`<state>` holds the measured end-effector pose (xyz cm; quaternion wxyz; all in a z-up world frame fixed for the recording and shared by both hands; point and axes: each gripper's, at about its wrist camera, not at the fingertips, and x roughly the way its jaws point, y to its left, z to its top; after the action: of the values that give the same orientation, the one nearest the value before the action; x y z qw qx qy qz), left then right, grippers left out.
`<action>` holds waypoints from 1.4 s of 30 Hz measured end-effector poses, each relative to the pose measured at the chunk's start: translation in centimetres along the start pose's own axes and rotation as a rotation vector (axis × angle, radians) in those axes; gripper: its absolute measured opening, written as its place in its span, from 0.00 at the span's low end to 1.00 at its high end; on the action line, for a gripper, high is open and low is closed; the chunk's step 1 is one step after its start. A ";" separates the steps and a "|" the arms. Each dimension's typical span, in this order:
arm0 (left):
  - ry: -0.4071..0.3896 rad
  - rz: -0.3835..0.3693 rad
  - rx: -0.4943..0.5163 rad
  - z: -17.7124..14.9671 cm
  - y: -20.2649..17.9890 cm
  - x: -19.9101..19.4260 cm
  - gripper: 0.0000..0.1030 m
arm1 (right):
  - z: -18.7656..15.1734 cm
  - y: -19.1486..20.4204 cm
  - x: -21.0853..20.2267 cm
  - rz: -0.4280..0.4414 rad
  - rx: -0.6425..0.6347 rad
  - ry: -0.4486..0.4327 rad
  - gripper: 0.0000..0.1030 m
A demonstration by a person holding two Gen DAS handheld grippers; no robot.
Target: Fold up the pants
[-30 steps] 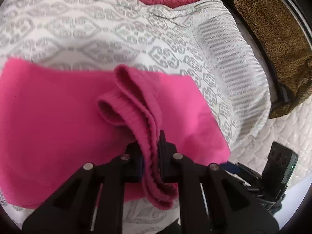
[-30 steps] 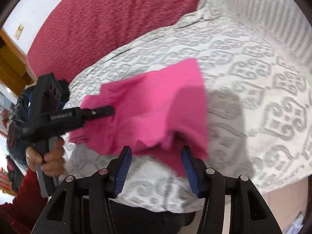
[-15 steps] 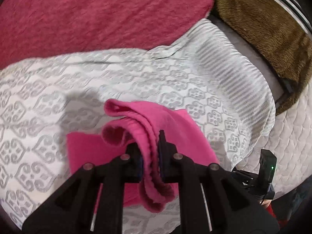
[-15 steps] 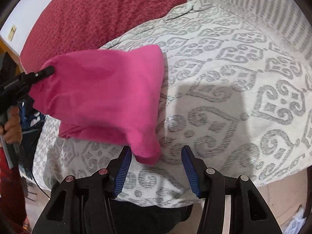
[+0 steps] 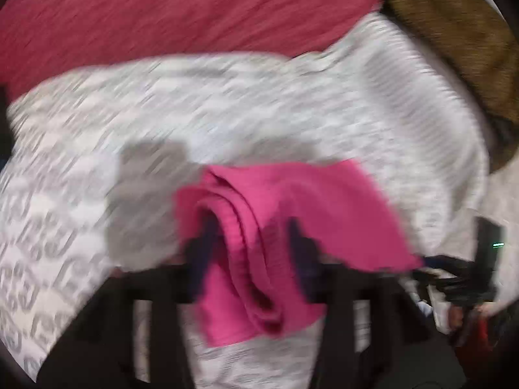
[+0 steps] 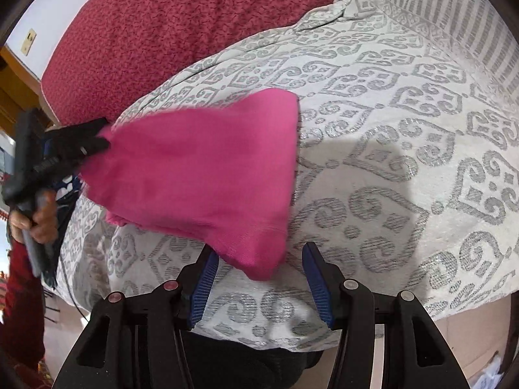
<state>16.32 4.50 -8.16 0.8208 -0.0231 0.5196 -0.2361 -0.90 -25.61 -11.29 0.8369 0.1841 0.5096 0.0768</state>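
The pink pants (image 6: pixel 201 168) lie folded over on the patterned white bedspread (image 6: pixel 405 123). Their ribbed waistband (image 5: pixel 246 236) runs between the fingers of my left gripper (image 5: pixel 249 246), whose jaws are opening and stand apart from the cloth; that view is blurred. In the right wrist view the left gripper (image 6: pixel 97 134) sits at the pants' far left corner. My right gripper (image 6: pixel 259 278) is open at the bed's near edge. The pants' lower corner (image 6: pixel 259 259) reaches just in front of its blue pads (image 6: pixel 204 285) without touching them.
A dark red blanket (image 6: pixel 162 32) covers the far part of the bed. A brown spotted blanket (image 5: pixel 454 48) lies at the far right edge. A hand (image 6: pixel 42 217) holds the left gripper's handle beside the bed. The bedspread's right half is bare.
The left gripper carried the waistband across the bed, folding the pants over, and its jaws have now spread off the cloth. The right gripper has stayed in place and open.
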 end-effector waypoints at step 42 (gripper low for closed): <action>-0.077 -0.335 -0.042 -8.1 2.4 -2.5 0.04 | 13.2 24.6 15.9 0.061 -0.582 0.263 0.62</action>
<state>9.34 9.35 -10.46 0.7886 -0.1358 0.4813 -0.3577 19.65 -1.00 -9.39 0.7787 -0.0592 0.5643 0.2678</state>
